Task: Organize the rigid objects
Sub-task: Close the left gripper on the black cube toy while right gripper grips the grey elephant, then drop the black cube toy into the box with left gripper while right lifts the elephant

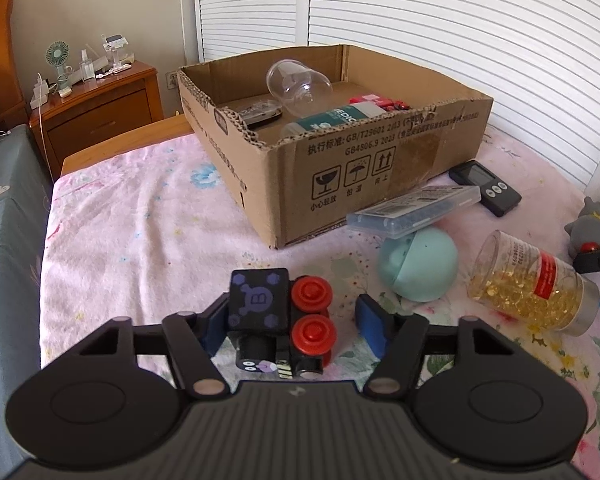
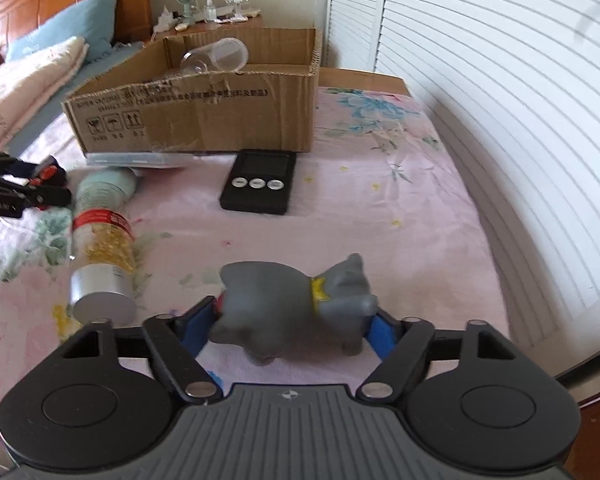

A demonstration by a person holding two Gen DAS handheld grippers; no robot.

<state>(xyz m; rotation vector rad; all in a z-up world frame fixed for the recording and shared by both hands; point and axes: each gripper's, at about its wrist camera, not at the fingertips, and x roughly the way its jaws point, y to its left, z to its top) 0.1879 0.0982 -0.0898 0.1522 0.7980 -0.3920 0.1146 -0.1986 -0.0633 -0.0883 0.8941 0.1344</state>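
A bed covered by a pink floral sheet [image 1: 140,220] fills the middle of both views. Directly on it lie an open brown cardboard box [image 1: 364,176] at upper centre, a black digital timer [image 2: 259,180], a clear flat plastic case [image 1: 414,206], a pale teal ball-shaped object [image 1: 418,270], a clear capsule bottle [image 1: 530,286], a black toy with red wheels [image 1: 278,320] and a grey rubber animal figure [image 2: 296,304].

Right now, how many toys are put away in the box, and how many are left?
Done: cardboard box already holds a clear cup, a green-labelled bottle and more.

In hand: left hand-held gripper is around the black toy truck; right hand-held gripper around the grey toy animal.

Left: capsule bottle, teal ball, clear case, black timer.
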